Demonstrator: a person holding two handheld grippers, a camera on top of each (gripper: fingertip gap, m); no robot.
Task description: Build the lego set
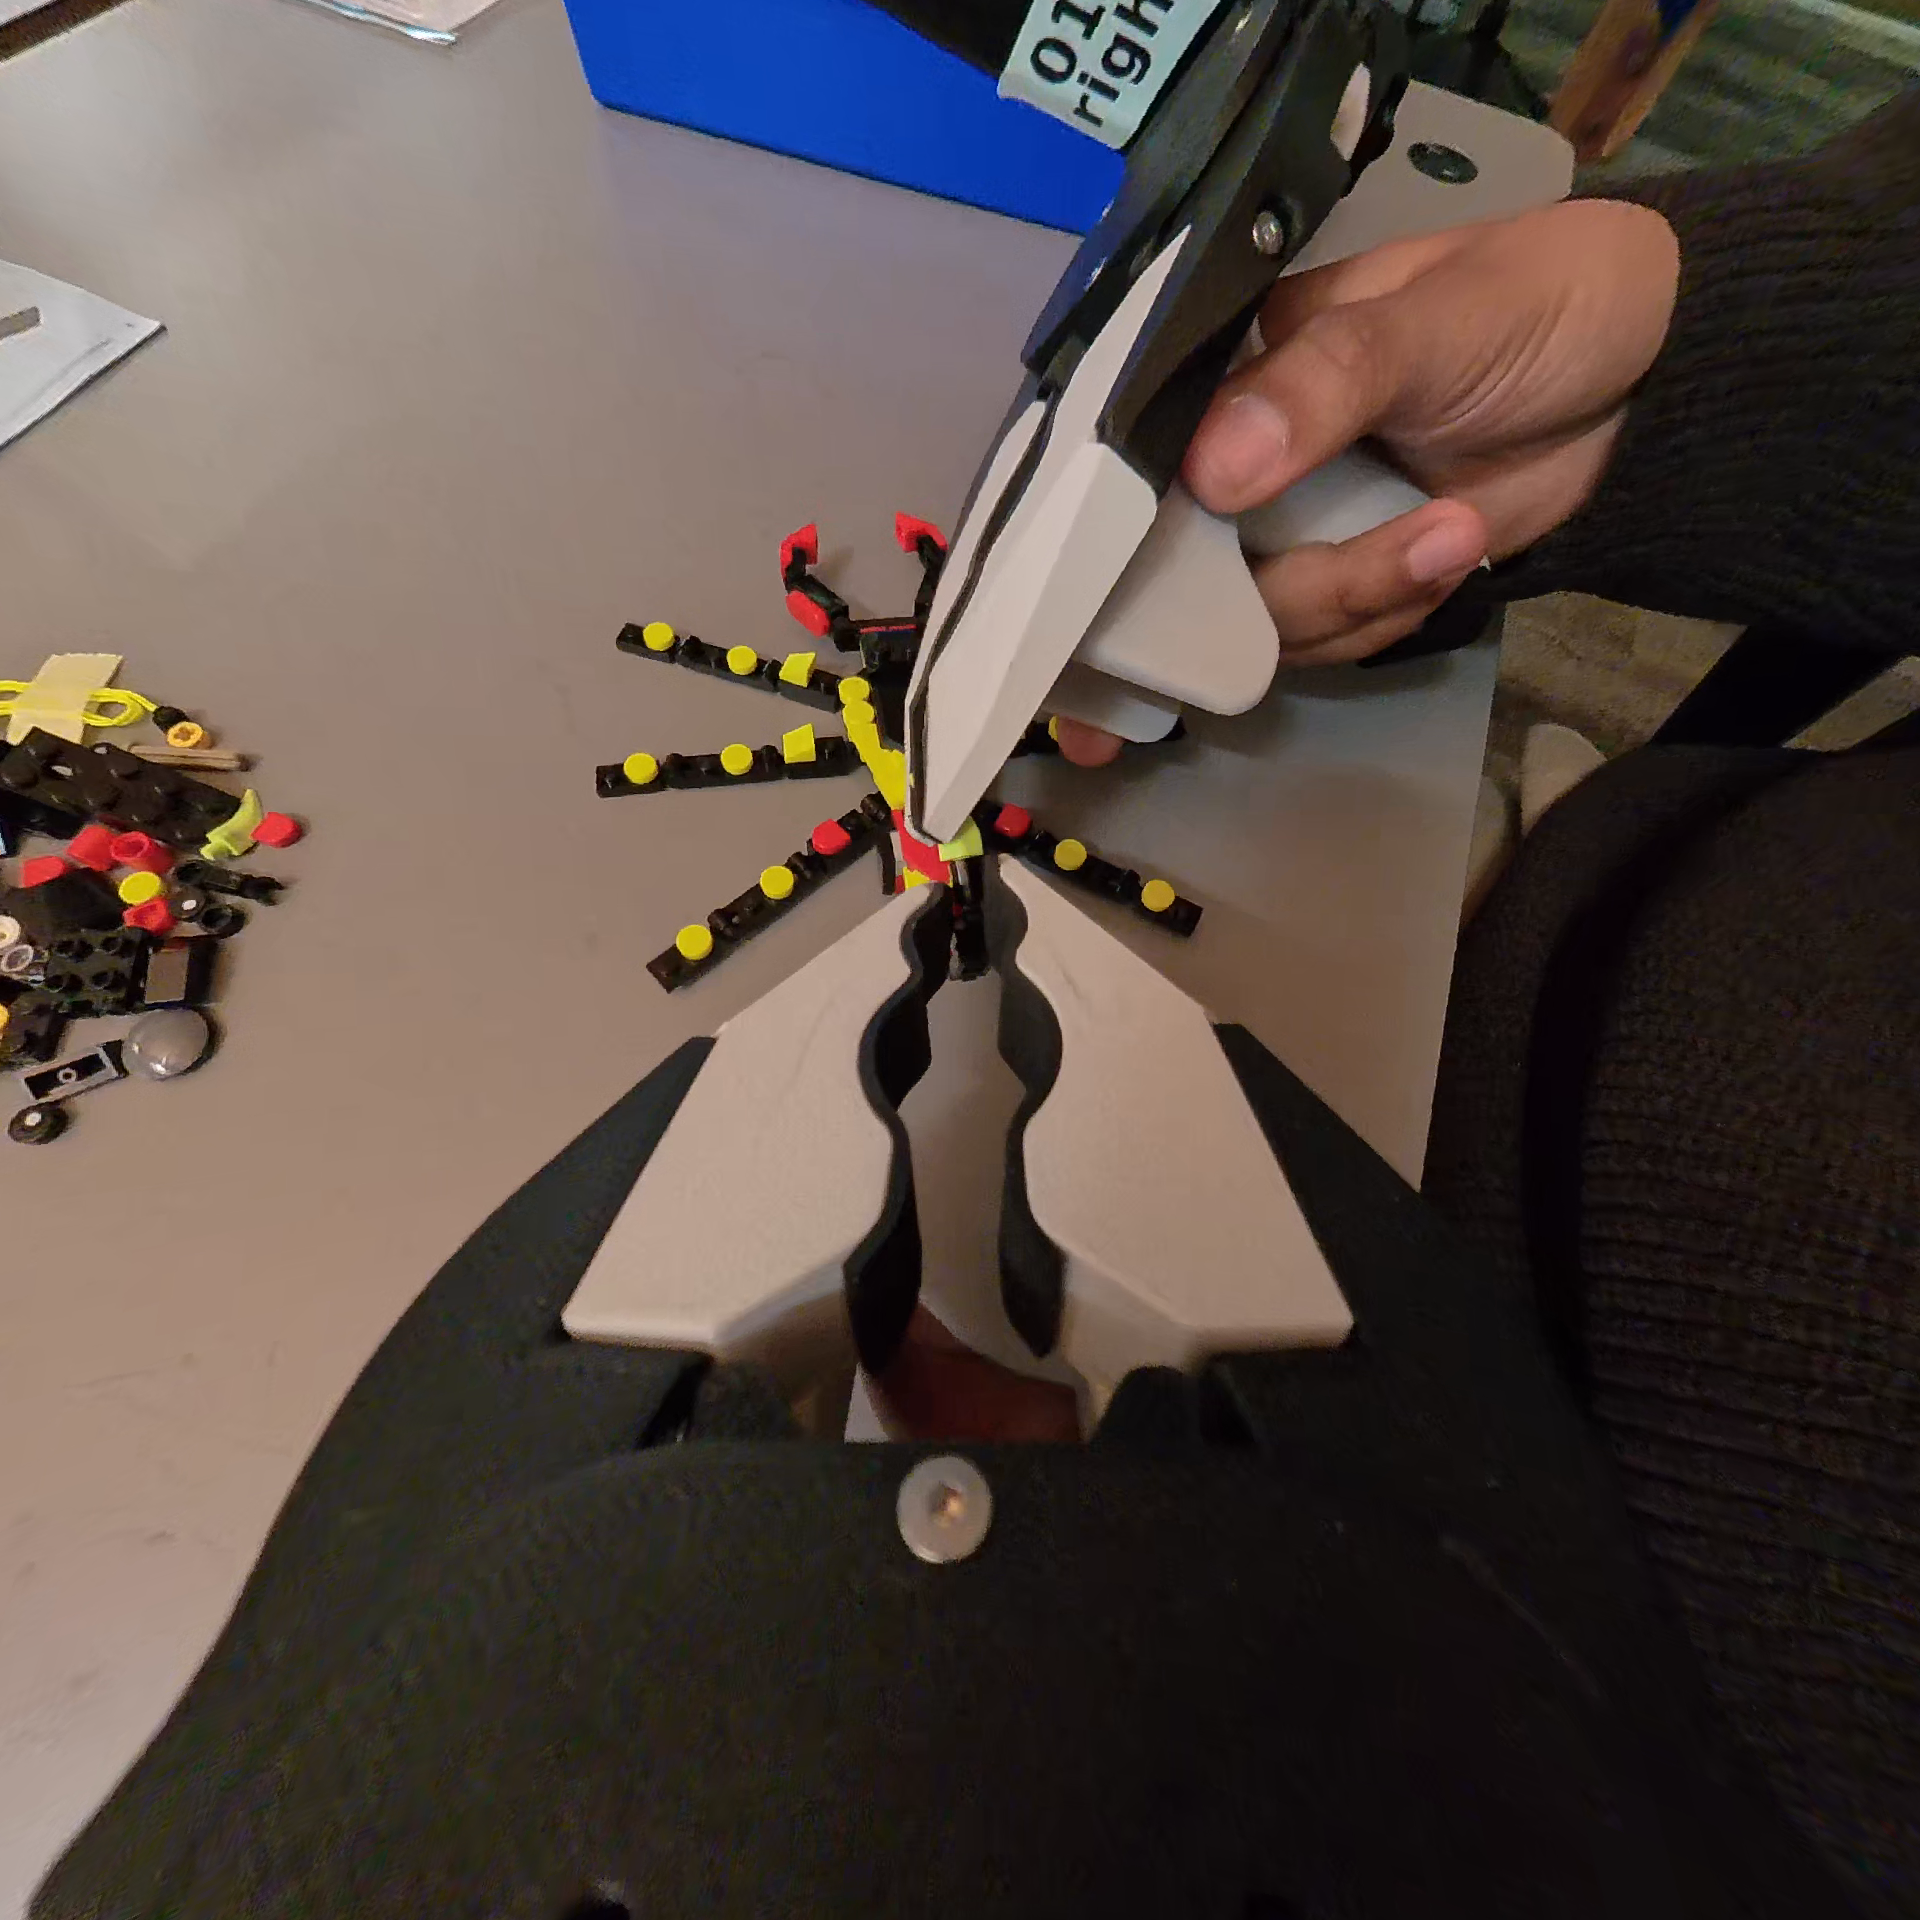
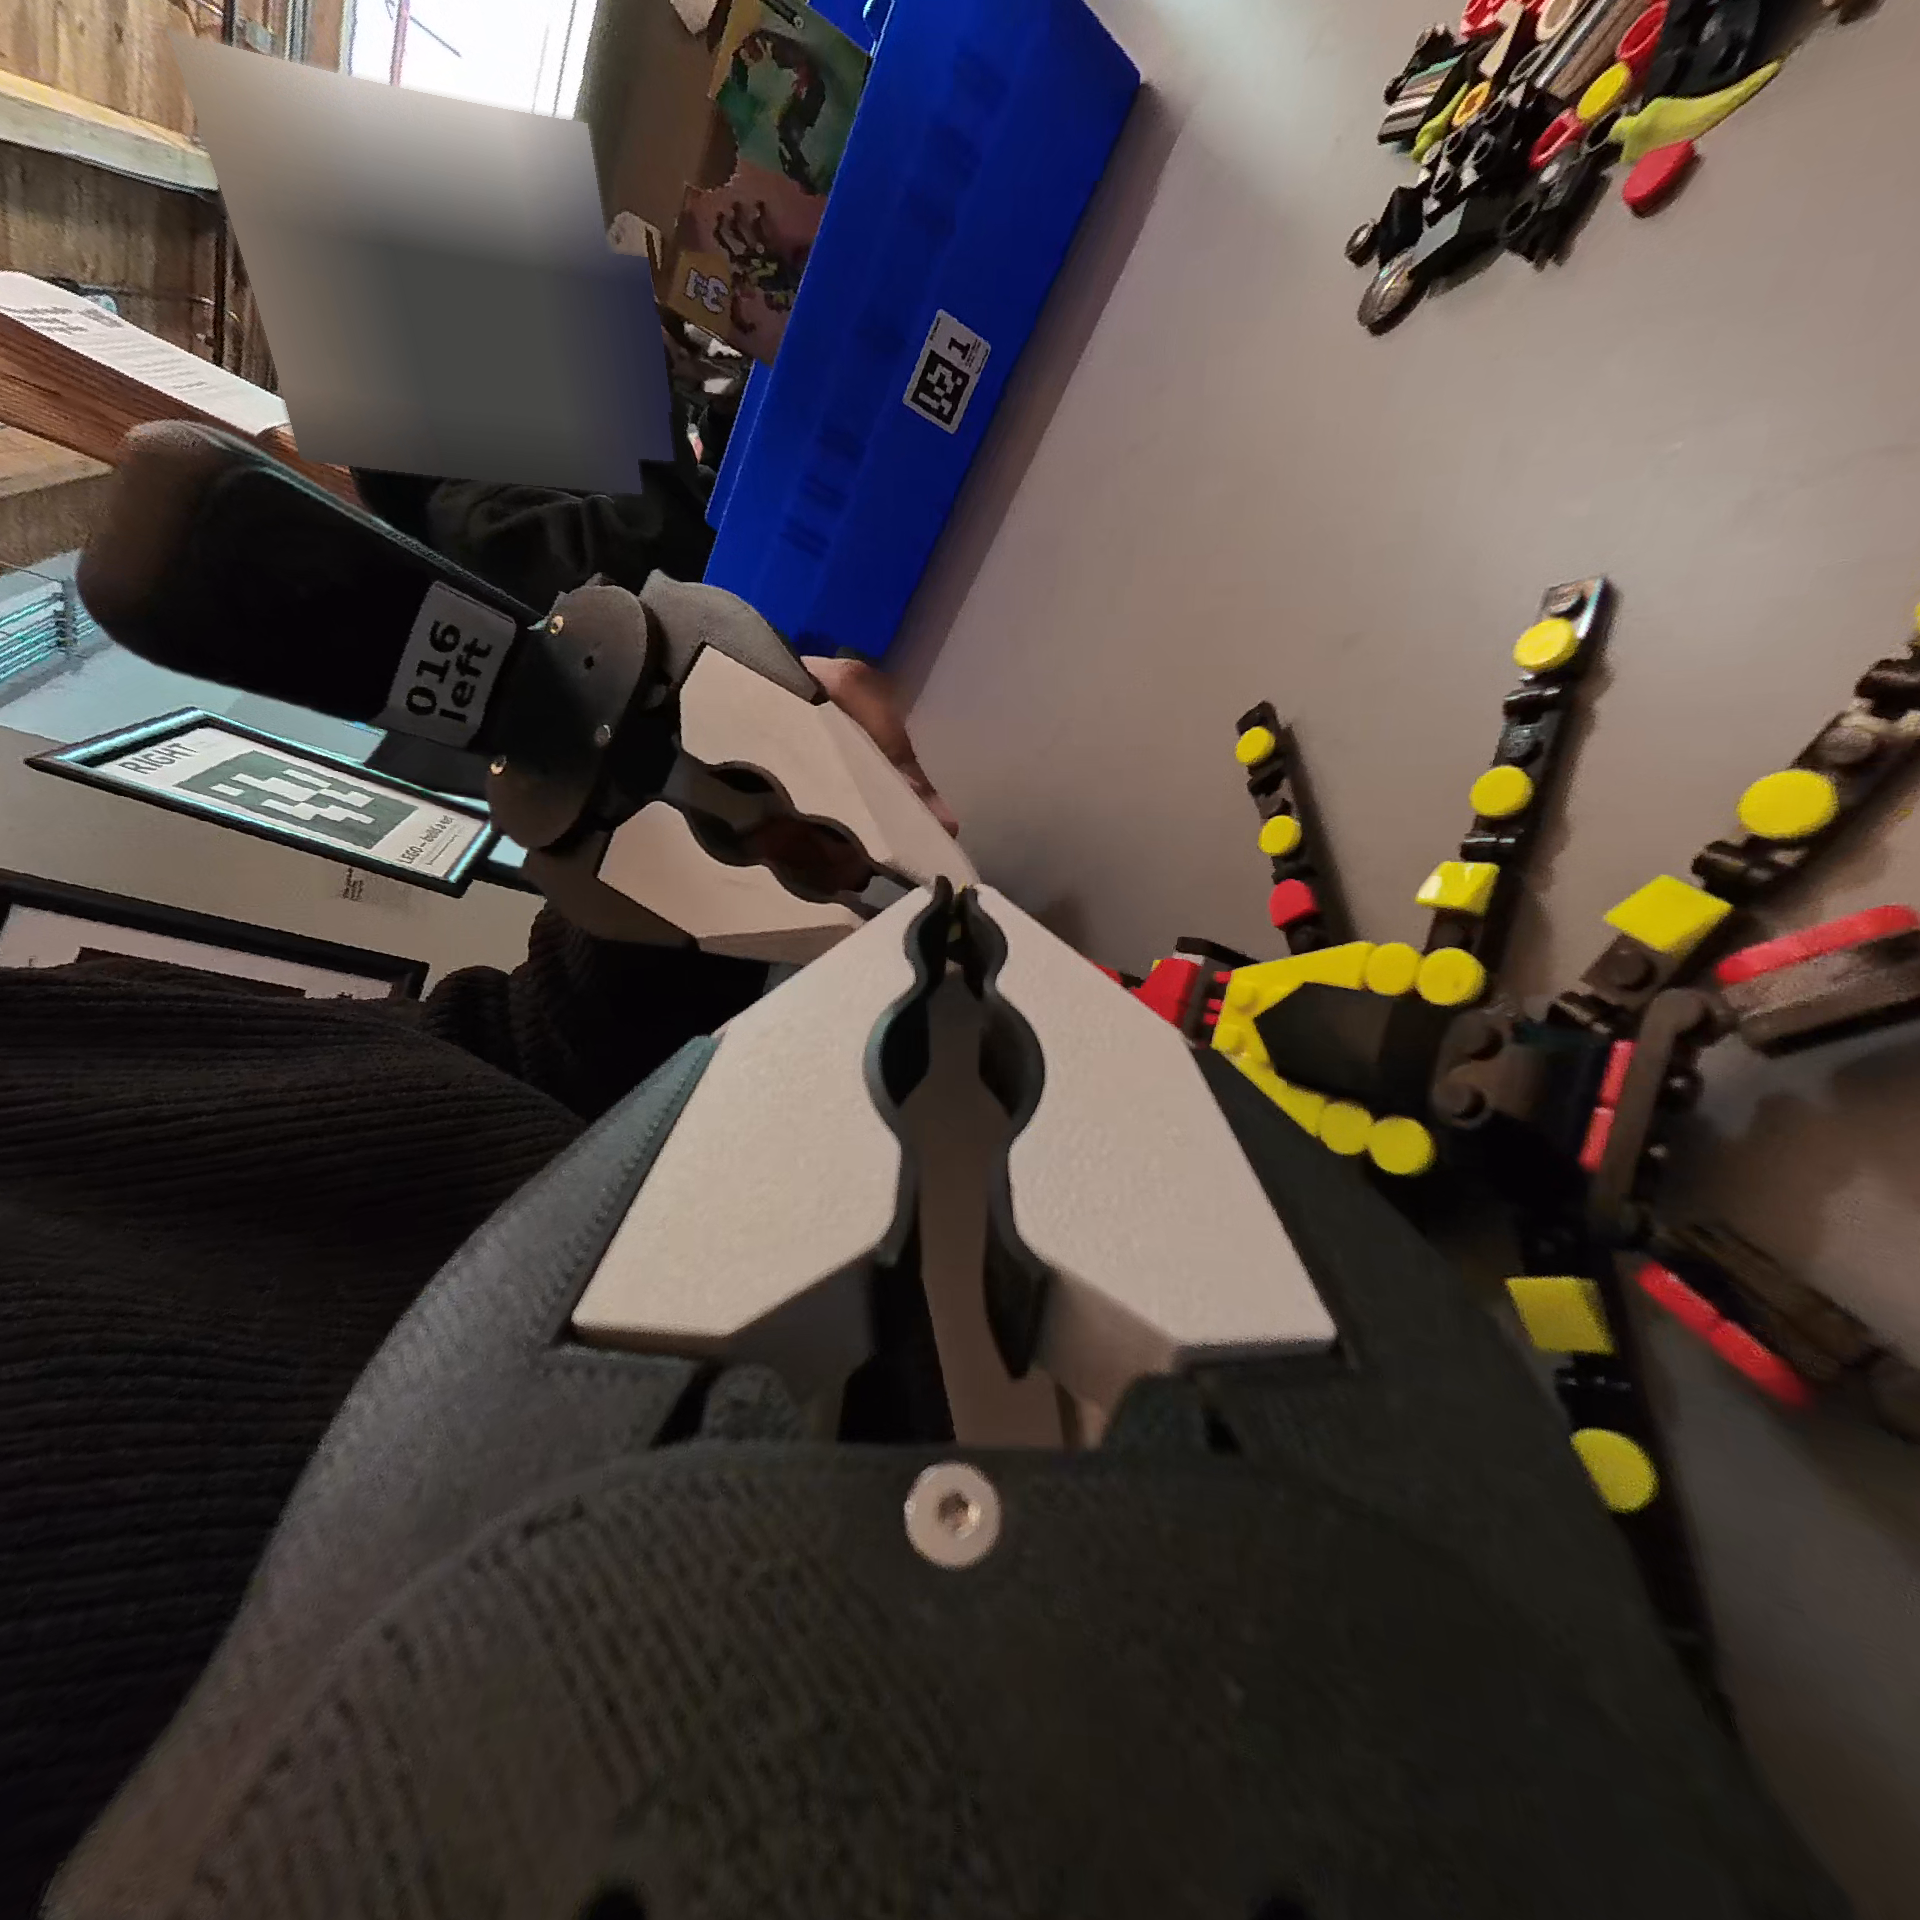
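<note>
Two grippers meet over one brick spider (image 1: 883, 769) at the middle of the left wrist view. My left gripper (image 1: 961, 914) has its jaws nearly together, pinched on a thin black piece at the spider's near end. My right gripper (image 1: 930, 821) comes down from the upper right of that frame, jaws pressed together on a small yellow-green bit at the spider's red and yellow body; my right hand (image 1: 1423, 416) wraps its handle. In the left wrist view I count three black legs (image 1: 727, 764) with yellow studs fanning left and one fully seen to the right, plus two red-tipped claws (image 1: 805, 577) at the far end. One heap of loose bricks (image 1: 114, 894) lies at the left edge on the grey table (image 1: 468, 416). One blue bin (image 1: 831, 94) sits at the top. The right gripper's body hides part of the spider's right side.
</note>
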